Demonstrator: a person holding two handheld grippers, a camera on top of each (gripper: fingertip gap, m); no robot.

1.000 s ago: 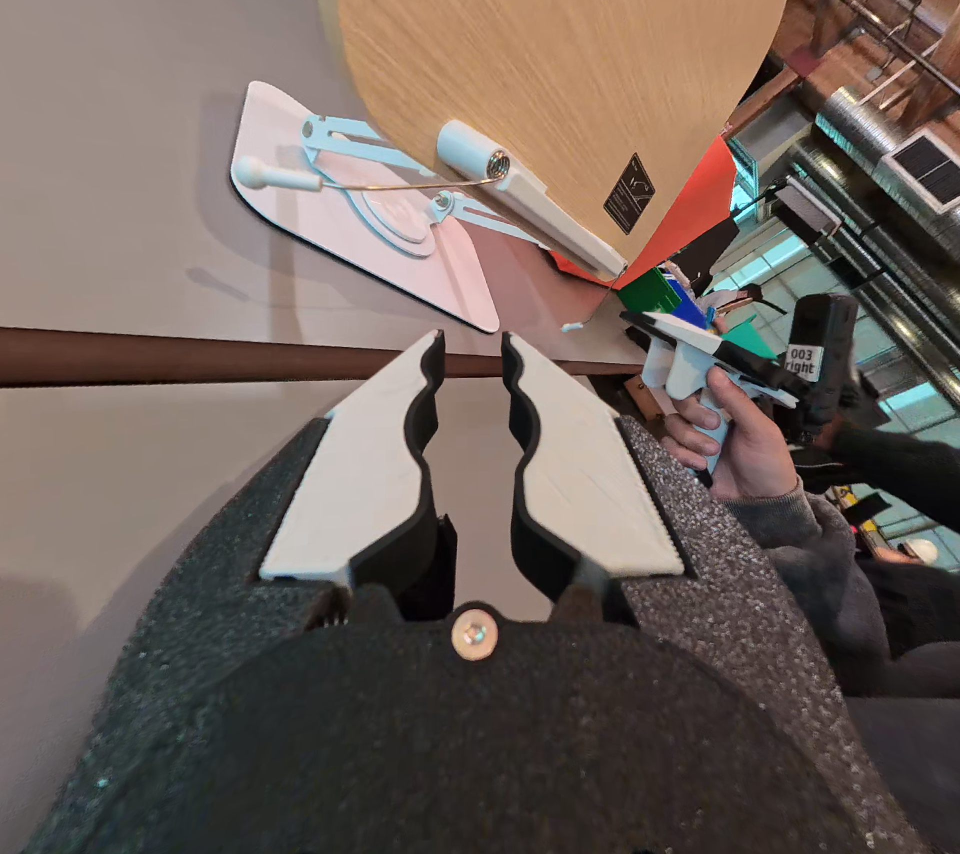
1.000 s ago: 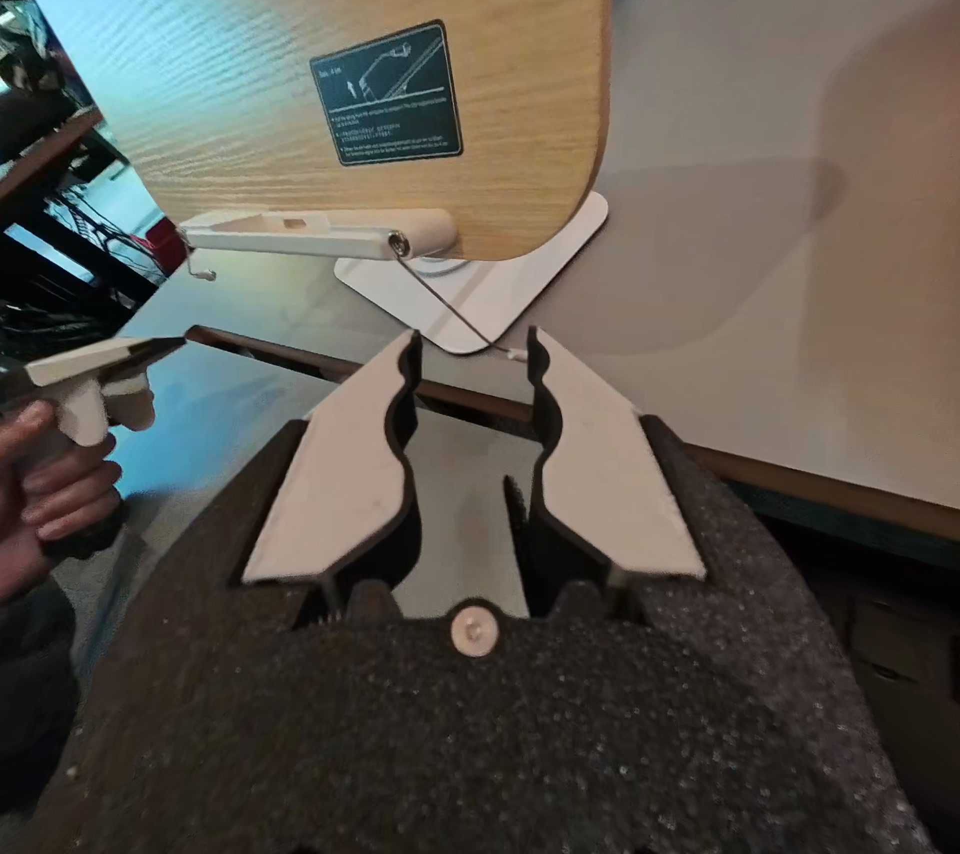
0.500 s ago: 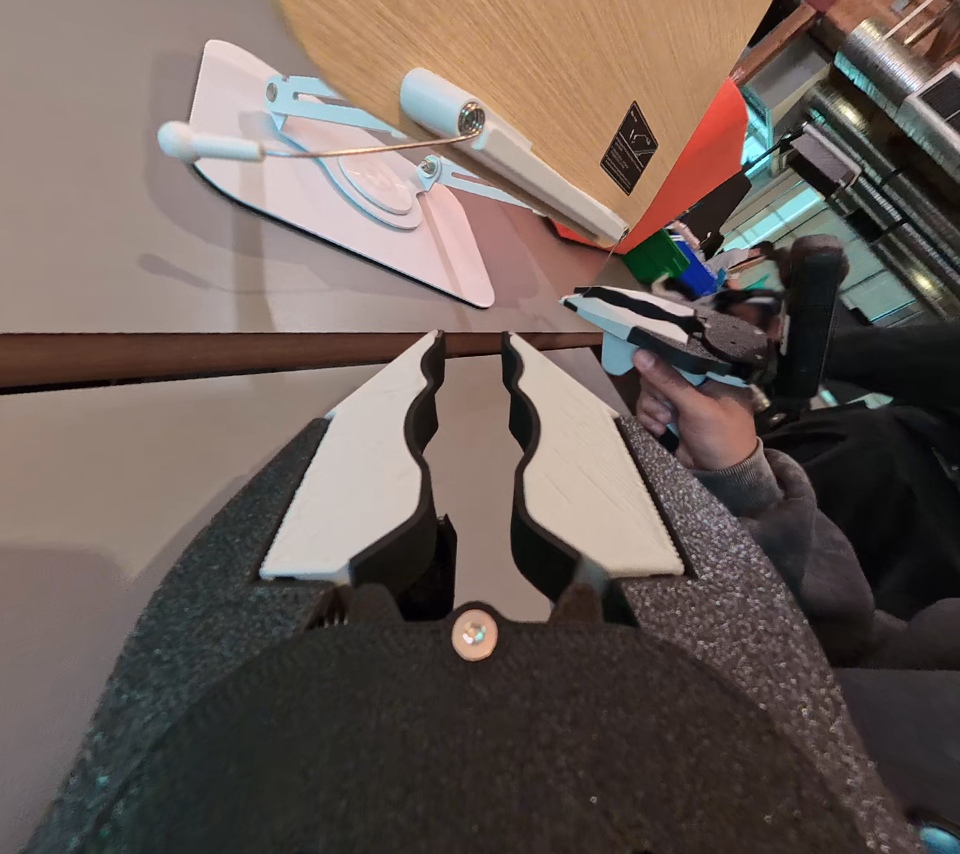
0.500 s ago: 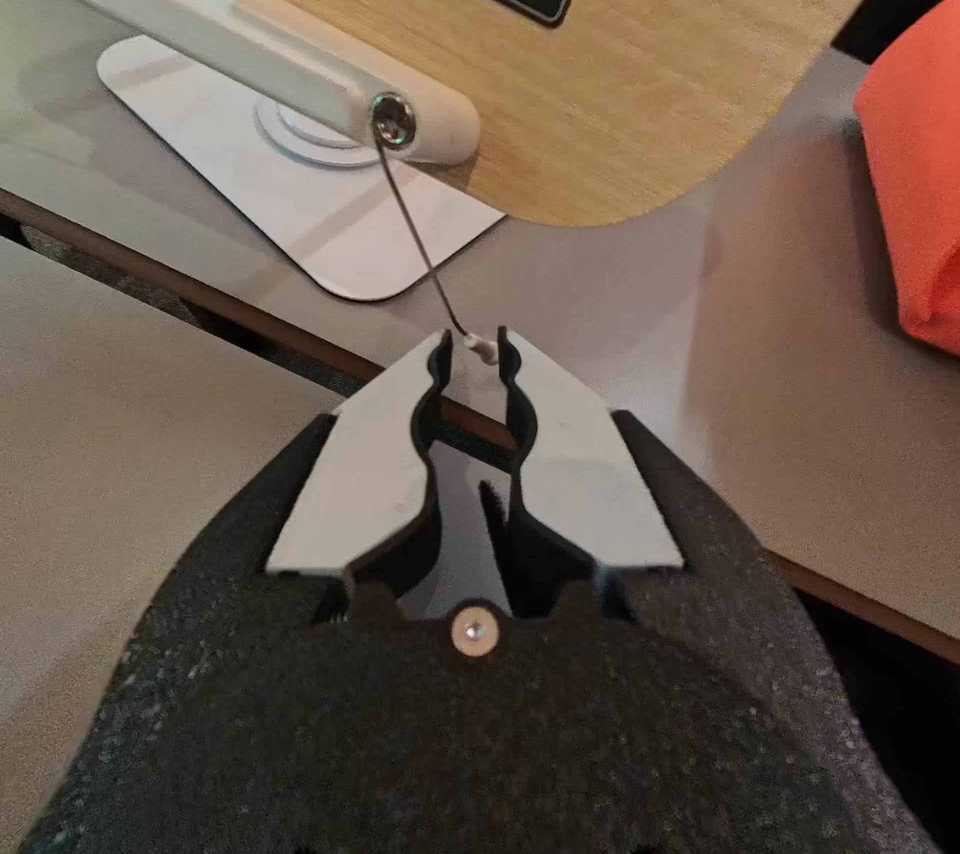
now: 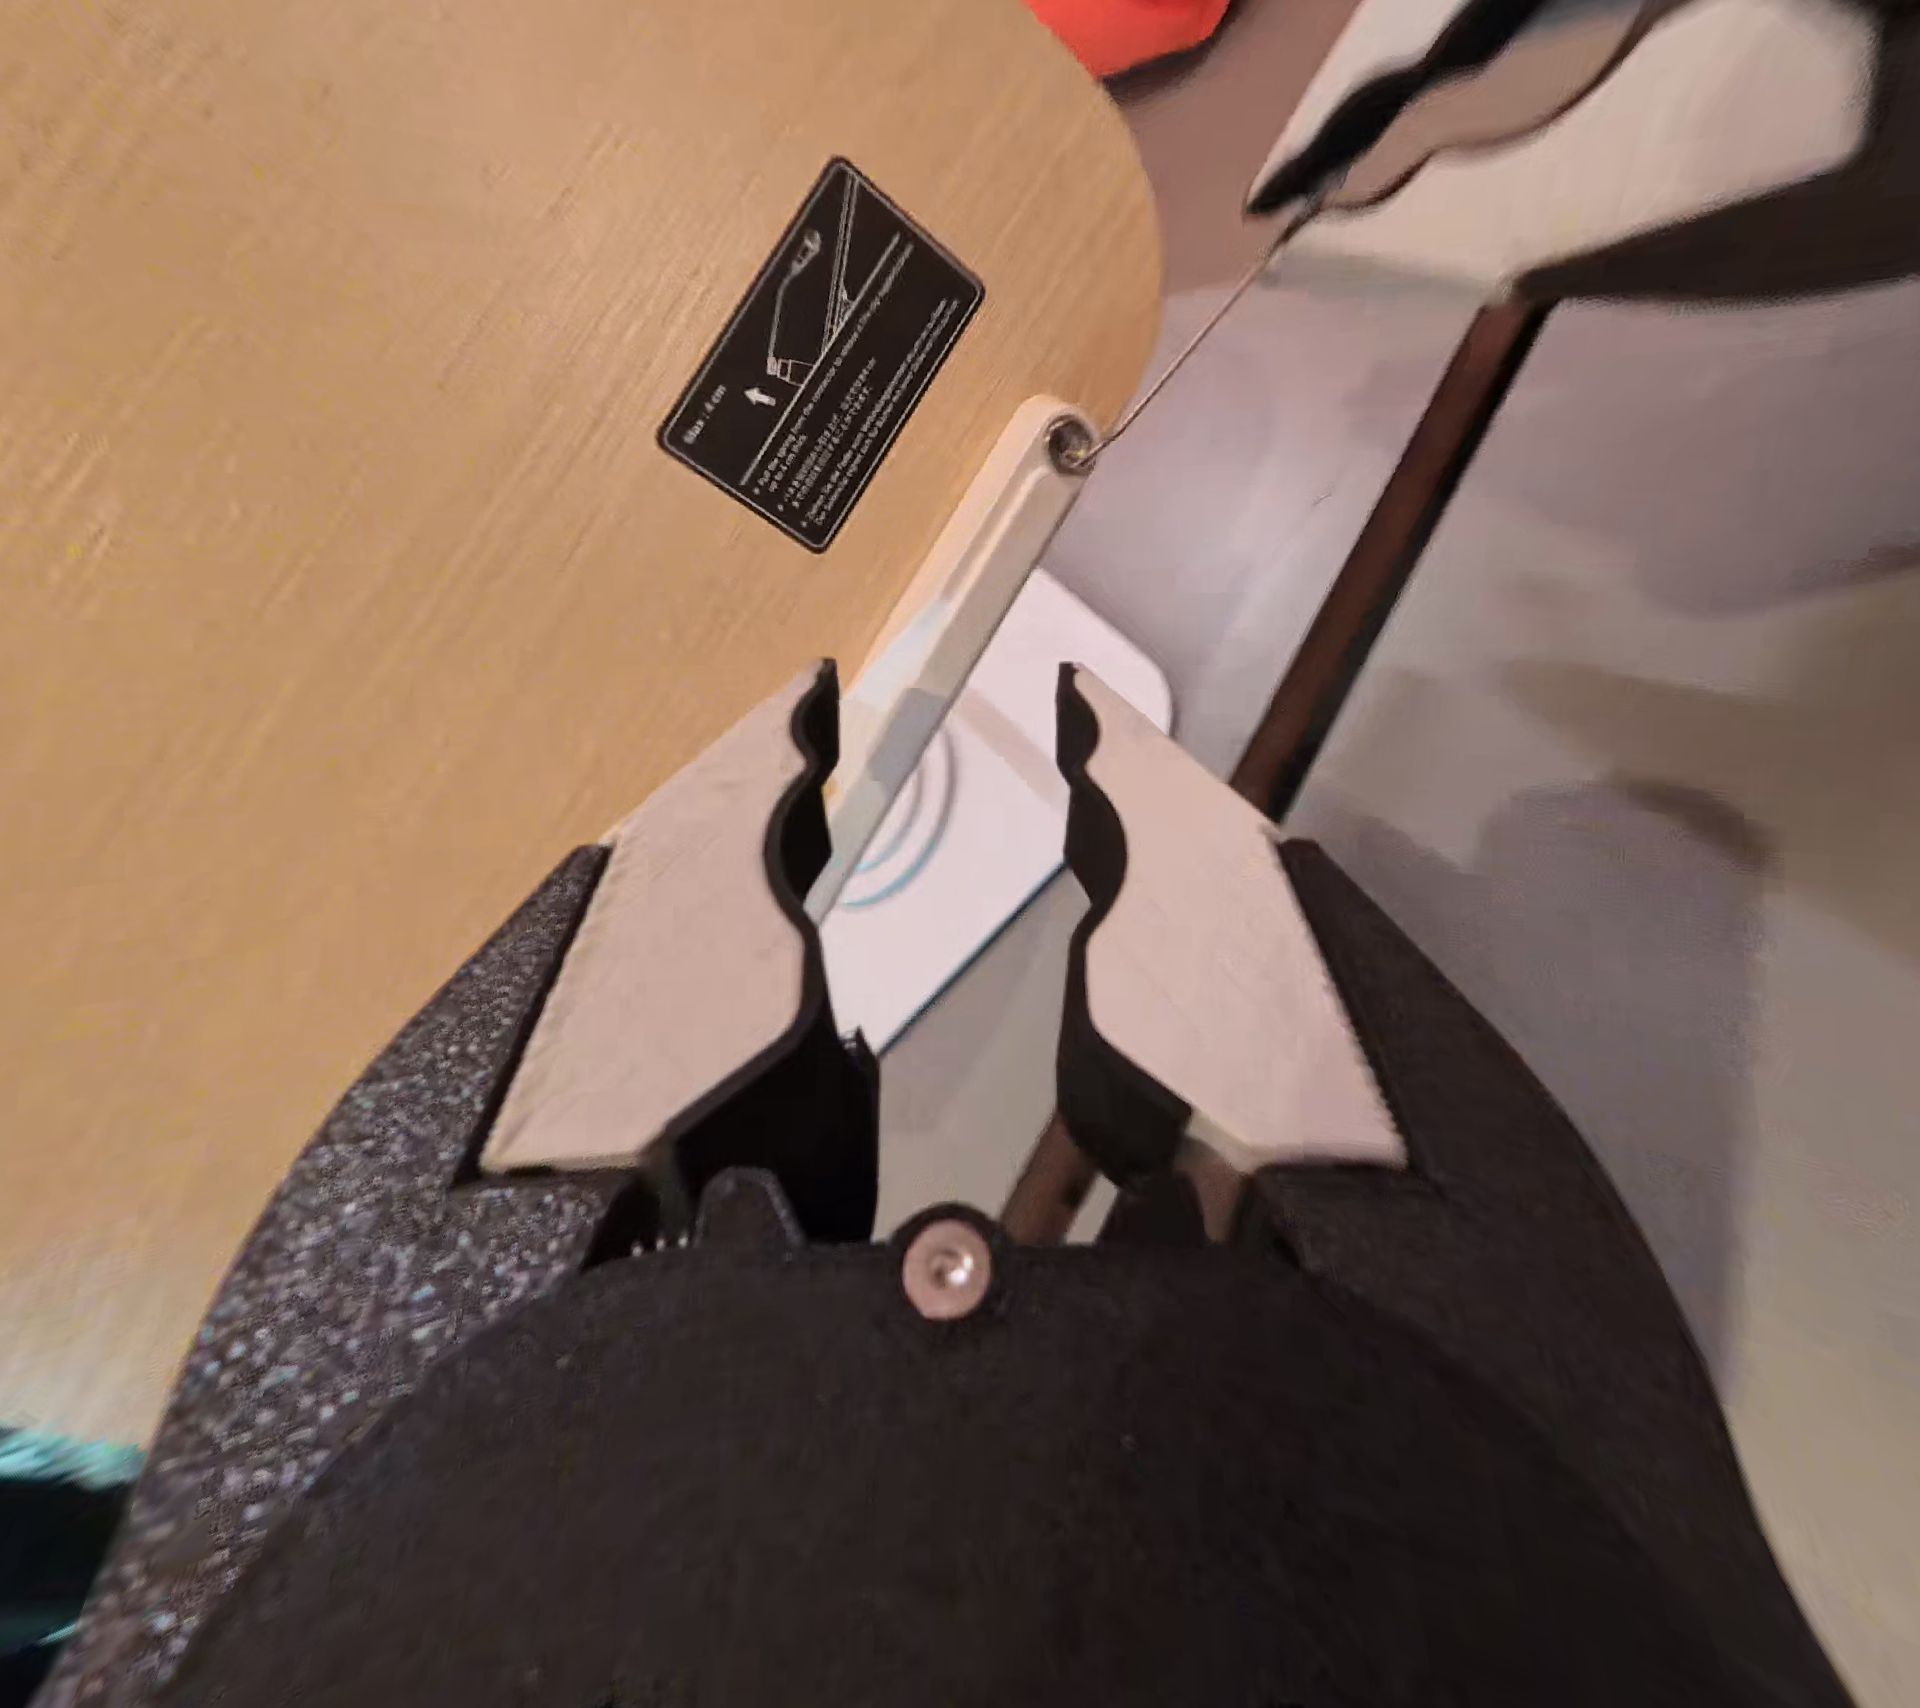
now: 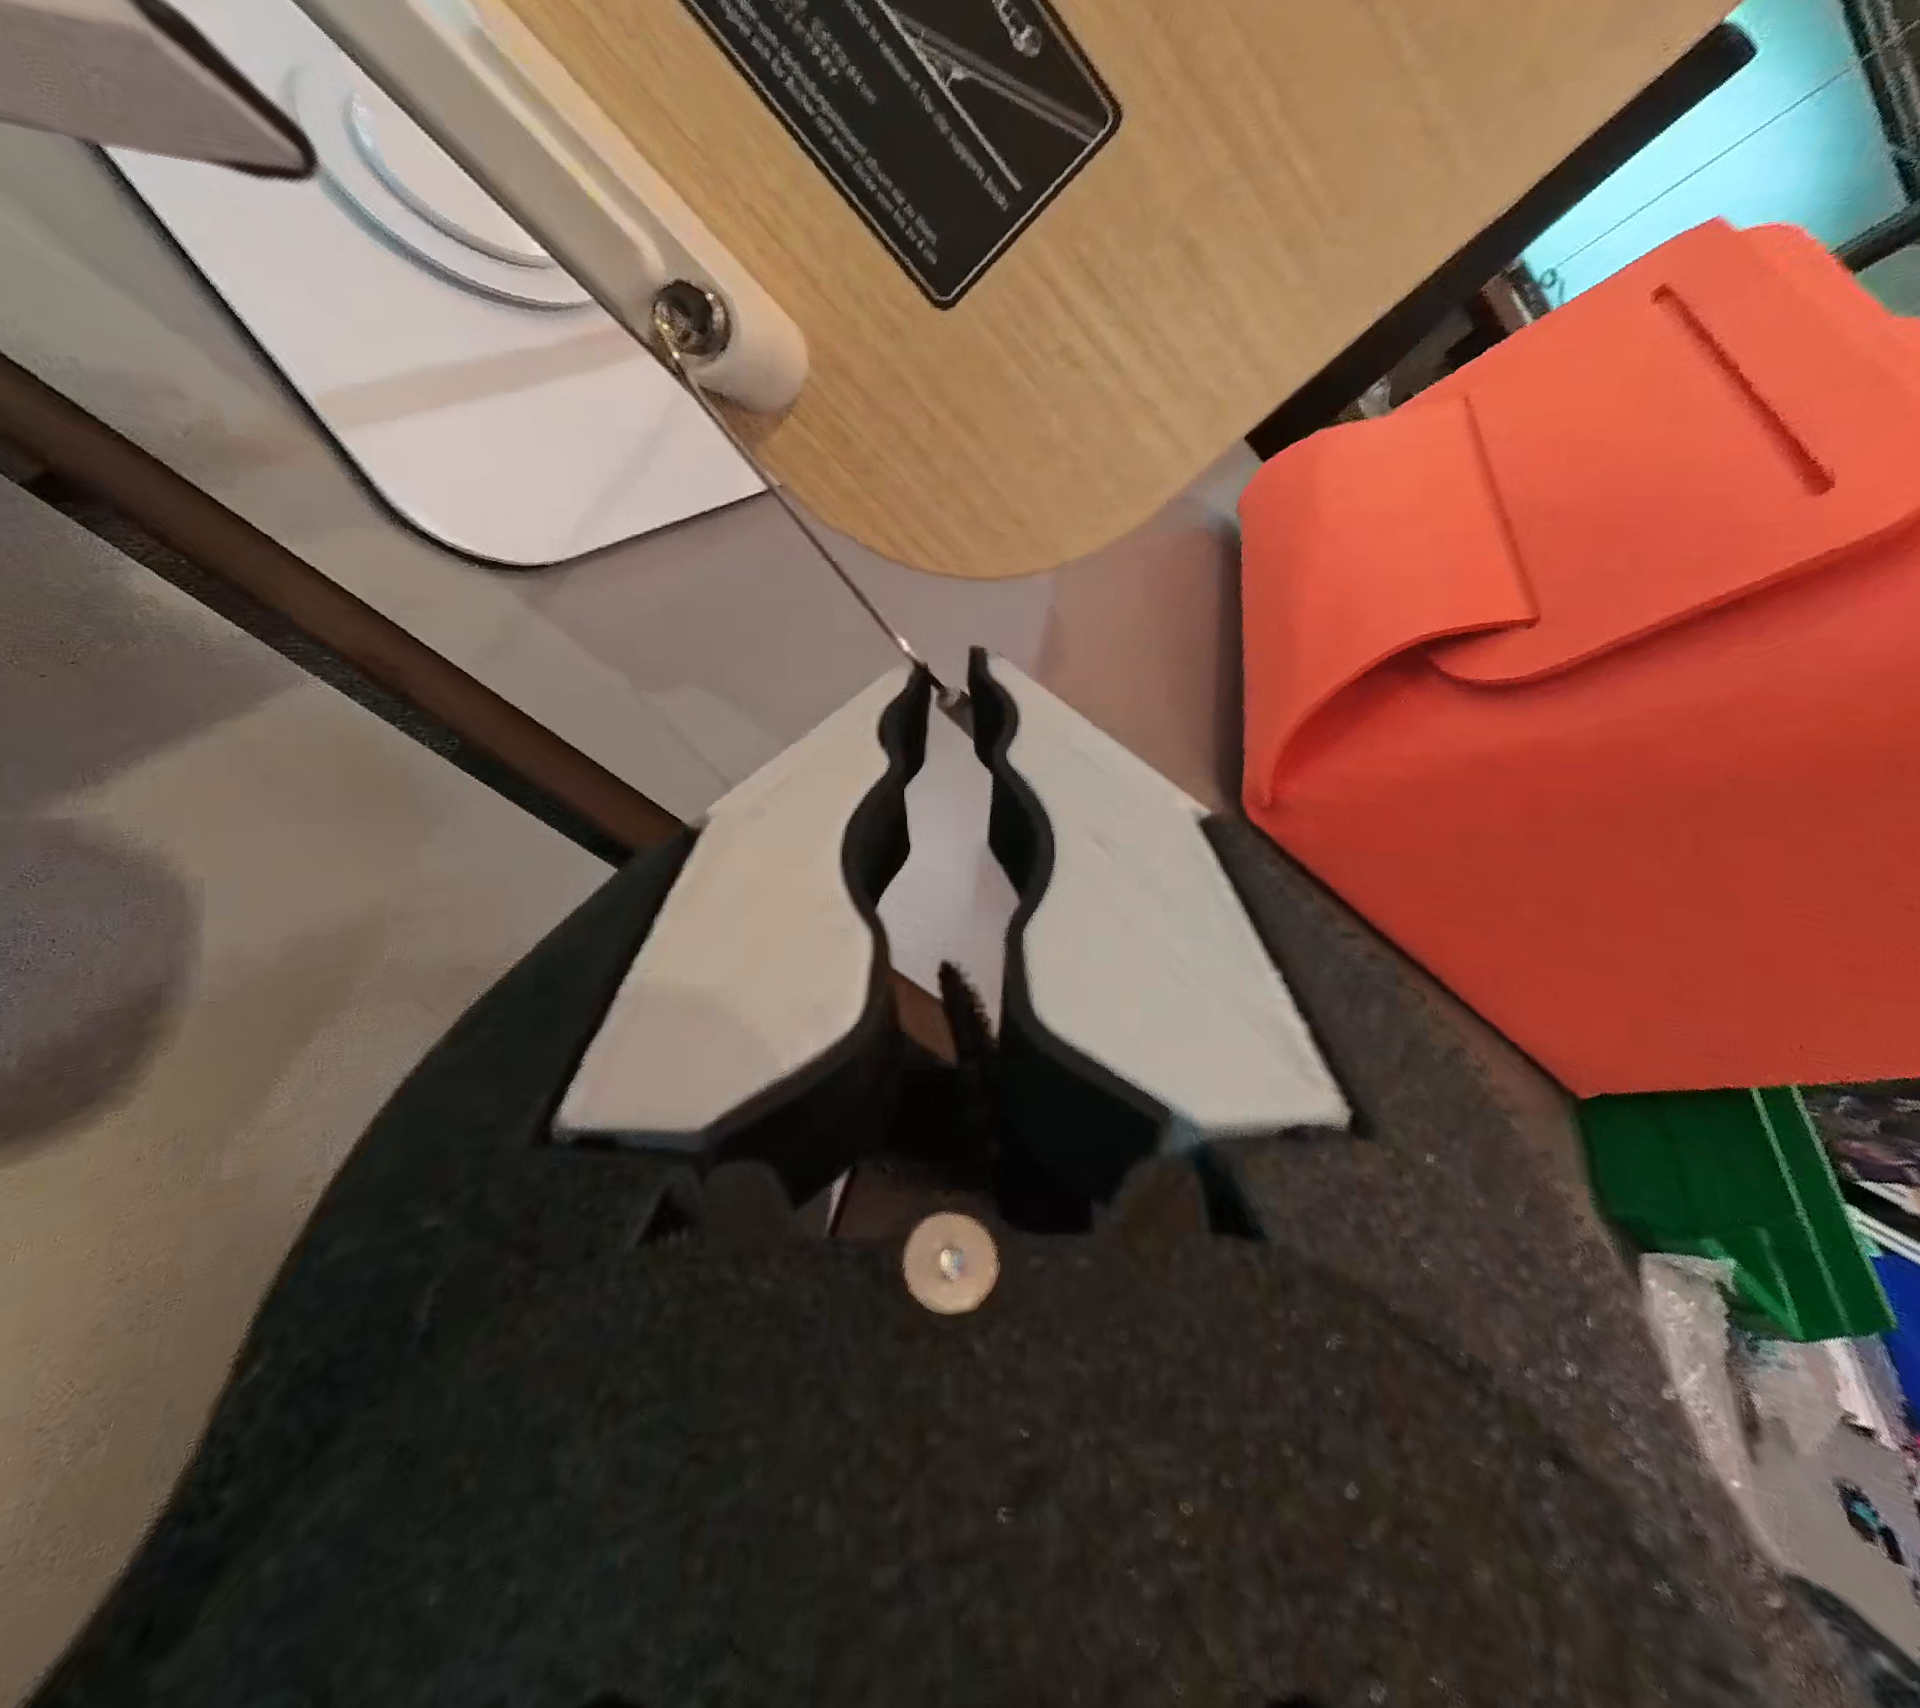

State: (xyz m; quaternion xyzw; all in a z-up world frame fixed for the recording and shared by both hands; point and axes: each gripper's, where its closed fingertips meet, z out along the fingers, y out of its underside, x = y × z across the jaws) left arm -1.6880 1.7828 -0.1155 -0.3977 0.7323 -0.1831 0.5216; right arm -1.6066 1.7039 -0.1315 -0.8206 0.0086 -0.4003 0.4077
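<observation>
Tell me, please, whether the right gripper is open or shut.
Shut: the right gripper pinches the thin wire at its fingertips.

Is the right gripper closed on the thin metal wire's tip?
Yes: the right gripper pinches the thin metal wire running from the white bar.

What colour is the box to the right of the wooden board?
The box is orange, with a folded flap; the right wrist view shows it best.

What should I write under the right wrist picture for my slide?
The right gripper pinches the thin wire arm of a wooden book stand, beside an orange box.
</observation>
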